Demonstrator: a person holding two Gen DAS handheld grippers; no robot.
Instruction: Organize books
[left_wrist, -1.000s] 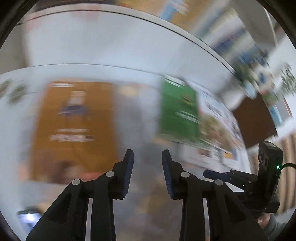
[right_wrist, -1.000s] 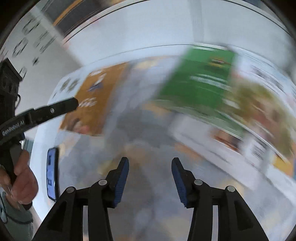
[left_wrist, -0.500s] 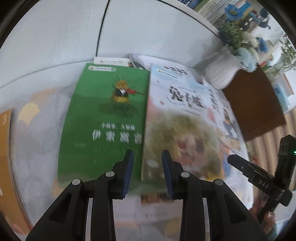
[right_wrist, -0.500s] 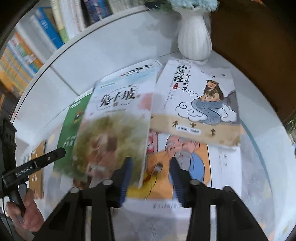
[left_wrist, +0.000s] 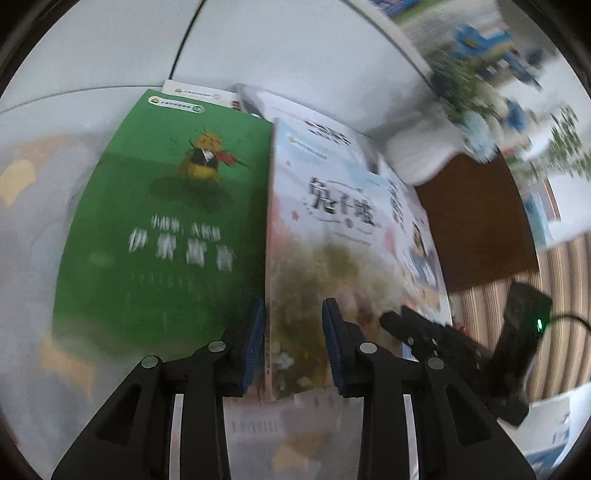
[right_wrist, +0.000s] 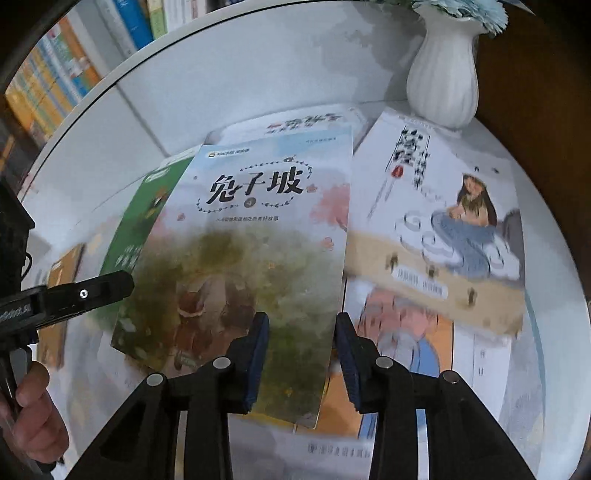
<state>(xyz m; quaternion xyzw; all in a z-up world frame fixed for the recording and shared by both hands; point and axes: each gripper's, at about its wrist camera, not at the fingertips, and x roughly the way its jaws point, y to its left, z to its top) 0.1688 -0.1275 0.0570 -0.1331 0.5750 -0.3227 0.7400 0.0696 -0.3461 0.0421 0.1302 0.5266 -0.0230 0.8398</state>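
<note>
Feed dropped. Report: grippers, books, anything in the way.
Left gripper and right gripper open, nothing held, poised at opposite side edges of the pale book. It lies atop the green book and others. White vase close behind the pile.

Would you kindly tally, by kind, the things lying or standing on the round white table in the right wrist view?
Books: 6 (green-covered book, pastel rabbit-hill book, white mermaid-cover book, orange cartoon book underneath, white book at the back, brown-orange book at the left edge)
Vases: 1 (white ribbed ceramic vase)
Total: 7
</note>
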